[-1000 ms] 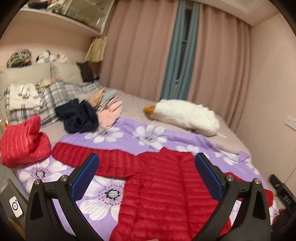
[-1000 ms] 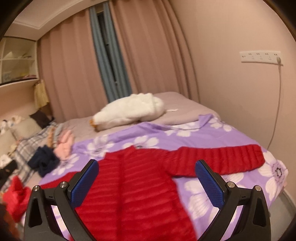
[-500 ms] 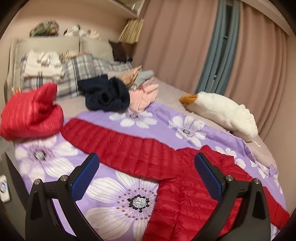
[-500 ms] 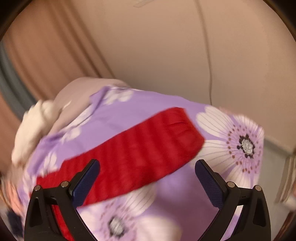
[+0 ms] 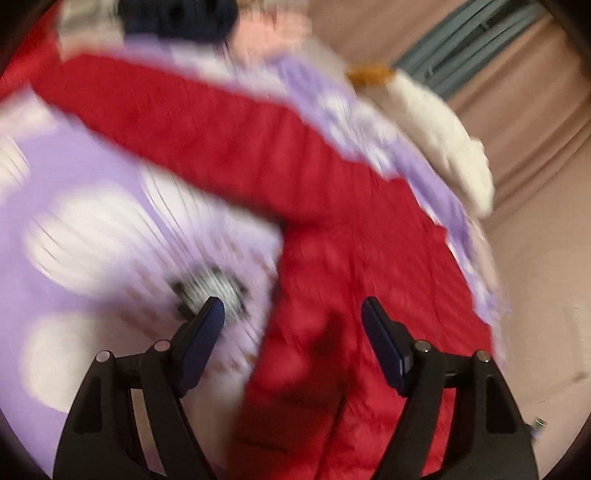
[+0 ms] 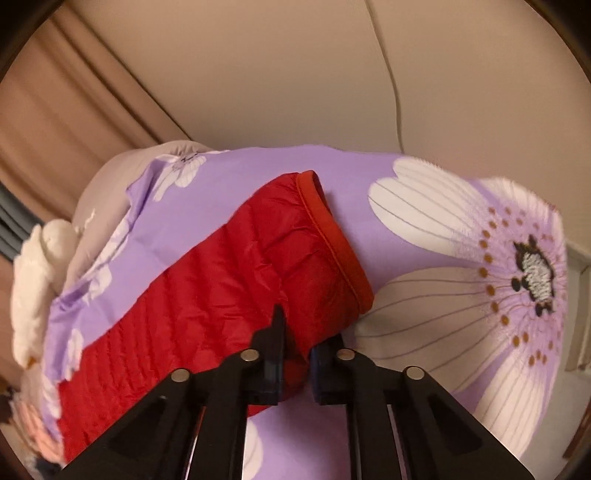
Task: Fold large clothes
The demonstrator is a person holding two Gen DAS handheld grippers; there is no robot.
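Your left gripper [image 5: 291,325] has dropped from a wide look across the bed to close over the red down jacket [image 5: 332,258]. Its jaws have just been closing in, but they're still released: pads apart, straddling the jacket's side edge below the armpit, nothing pinched. The view is heavily blurred, so I can't tell contact with the fabric. The jacket lies spread flat on the purple floral quilt [image 5: 92,177], one sleeve [image 5: 192,122] stretched toward the bed's far left edge.

Your right gripper [image 6: 295,350] swung out to the other sleeve [image 6: 236,269] and its jaws have just closed: now clenched on the sleeve's near edge, right behind the cuff [image 6: 332,236], which lies toward the bed's right edge. So, my read: first fold is starting, with one sleeve secured and the left grab pending. Nothing is folded yet.

Around:
- folded red garment [image 5: 22,55] and navy clothes [image 5: 177,14] at the far left
- white plush toy [image 5: 443,125] along the far edge
- wall cable [image 6: 391,74] behind the right edge

Nothing sits on the jacket, so the fold path looks clear.
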